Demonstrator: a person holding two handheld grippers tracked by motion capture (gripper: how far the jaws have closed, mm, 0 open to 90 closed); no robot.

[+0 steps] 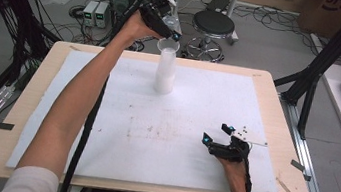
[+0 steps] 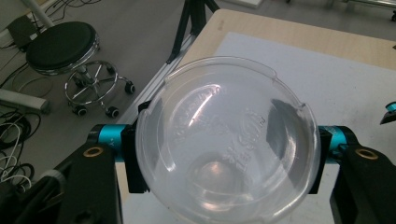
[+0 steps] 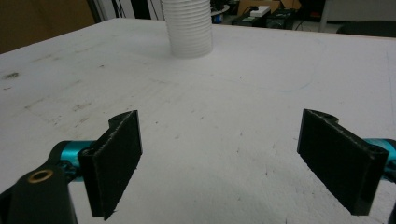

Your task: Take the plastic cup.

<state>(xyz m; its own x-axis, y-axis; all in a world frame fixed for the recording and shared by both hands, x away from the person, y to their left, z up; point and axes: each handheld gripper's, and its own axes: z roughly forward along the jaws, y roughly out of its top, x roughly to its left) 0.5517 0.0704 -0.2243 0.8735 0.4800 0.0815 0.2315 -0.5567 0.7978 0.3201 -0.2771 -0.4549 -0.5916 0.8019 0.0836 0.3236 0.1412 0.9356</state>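
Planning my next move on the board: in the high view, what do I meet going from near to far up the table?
Right gripper, open near the front edge → stack of white cups standing upright → left gripper above the stack, holding a clear cup.

clear cup point(image 2: 224, 144), white ribbed stack point(image 3: 187, 28), white board point(image 1: 189, 129)
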